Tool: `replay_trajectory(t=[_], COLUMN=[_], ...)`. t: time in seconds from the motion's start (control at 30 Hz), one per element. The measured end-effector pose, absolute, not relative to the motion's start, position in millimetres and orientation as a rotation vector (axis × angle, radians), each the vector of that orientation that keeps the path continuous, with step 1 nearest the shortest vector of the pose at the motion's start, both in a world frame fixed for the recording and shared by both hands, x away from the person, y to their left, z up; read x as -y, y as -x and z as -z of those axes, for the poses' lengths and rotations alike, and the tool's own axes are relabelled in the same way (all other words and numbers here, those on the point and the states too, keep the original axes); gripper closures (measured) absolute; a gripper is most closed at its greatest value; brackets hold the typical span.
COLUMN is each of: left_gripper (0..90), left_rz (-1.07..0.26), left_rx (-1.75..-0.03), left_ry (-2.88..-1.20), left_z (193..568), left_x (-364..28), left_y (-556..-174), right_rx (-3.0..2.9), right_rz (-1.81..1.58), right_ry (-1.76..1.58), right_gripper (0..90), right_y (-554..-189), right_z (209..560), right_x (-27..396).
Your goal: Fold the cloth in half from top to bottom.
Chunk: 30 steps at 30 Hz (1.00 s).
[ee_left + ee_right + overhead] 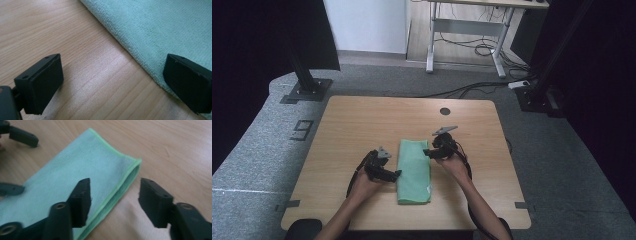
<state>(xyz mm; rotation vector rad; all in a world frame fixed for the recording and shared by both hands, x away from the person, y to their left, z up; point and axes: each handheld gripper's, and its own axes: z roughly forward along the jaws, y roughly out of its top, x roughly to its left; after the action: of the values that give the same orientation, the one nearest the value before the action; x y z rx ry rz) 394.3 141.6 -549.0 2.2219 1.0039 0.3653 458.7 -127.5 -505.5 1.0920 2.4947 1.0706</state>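
A: Where's the cloth?

B: Green cloth (414,171), folded into a long strip, flat mid-table (362,115), long axis near to far. I'm on both sides of it.

A: Tongs?

B: Left gripper (112,82) wide open, nothing held; one jaw over bare wood, the other over the cloth's left edge. Right gripper (113,200) partly open, empty, straddling the folded right edge toward the far corner.

A: Step?

B: Lining up for another fold, I reckon. Next: drop both lower, pinch the far corners w/ both layers, then carry them toward the near end.
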Motion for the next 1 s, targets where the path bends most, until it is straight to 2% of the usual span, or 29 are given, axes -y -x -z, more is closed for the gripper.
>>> replay_trajectory(t=[0.13, 0.3, 0.7, 0.9, 1.0], left_gripper=[2.9, 3.0, 2.9, 2.9, 2.9], left_rz=[-0.364, -0.365, -0.364, -0.362, -0.363], left_rx=[-1.003, -1.004, -1.006, -1.004, -1.004], left_ry=[-2.225, -2.222, -2.221, -2.223, -2.222], left_z=[548.9, 549.0, 549.0, 549.0, 548.9], left_x=[-141.8, -141.6, -141.4, -141.6, -141.6], left_y=[-394.4, -394.4, -394.4, -394.5, -394.6], right_rx=[-2.501, -2.492, -2.527, -2.573, -2.575], right_rz=[-1.050, -1.013, -0.968, -0.992, -0.959], right_ry=[-1.112, -1.143, -1.147, -1.114, -1.089], right_gripper=[53.4, 56.8, 58.8, 82.1, 85.2], right_y=[-473.9, -490.3, -509.6, -508.7, -506.3], right_z=[508.7, 515.7, 534.4, 534.2, 532.4], right_x=[121.7, 116.9, 113.6, 111.6, 108.3])
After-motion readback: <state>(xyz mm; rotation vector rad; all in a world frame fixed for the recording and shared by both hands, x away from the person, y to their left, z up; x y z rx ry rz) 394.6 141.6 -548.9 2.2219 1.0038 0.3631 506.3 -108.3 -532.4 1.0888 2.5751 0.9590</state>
